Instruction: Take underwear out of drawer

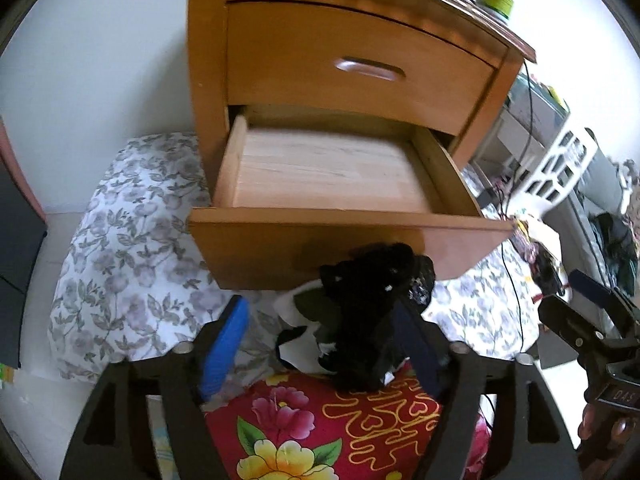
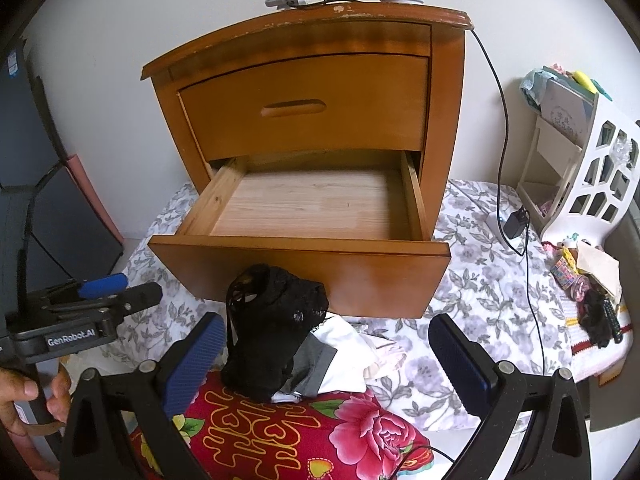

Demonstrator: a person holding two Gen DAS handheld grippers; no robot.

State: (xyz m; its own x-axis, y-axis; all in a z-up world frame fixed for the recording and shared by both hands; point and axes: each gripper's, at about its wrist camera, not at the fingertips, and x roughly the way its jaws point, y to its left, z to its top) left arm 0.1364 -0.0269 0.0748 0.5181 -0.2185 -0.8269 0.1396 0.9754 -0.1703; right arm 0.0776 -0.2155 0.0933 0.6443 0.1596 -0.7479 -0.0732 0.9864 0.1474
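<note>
The lower drawer of the nightstand stands pulled out and its wooden floor is bare, so the task looks all but done. The black lace underwear lies in front of the drawer, heaped on white and grey garments at the edge of a red floral cushion. The left tongs are released, but in the left wrist view the dark lace bunches against one pad; I cannot tell whether it is snagged there, and if it is, lifting away could drag the piece off the heap. The right tongs are spread wide and hold nothing, with the heap between them. The open drawer front juts out just behind the heap, so a careless swing could knock it, or catch the charger cable hanging beside the nightstand.
</note>
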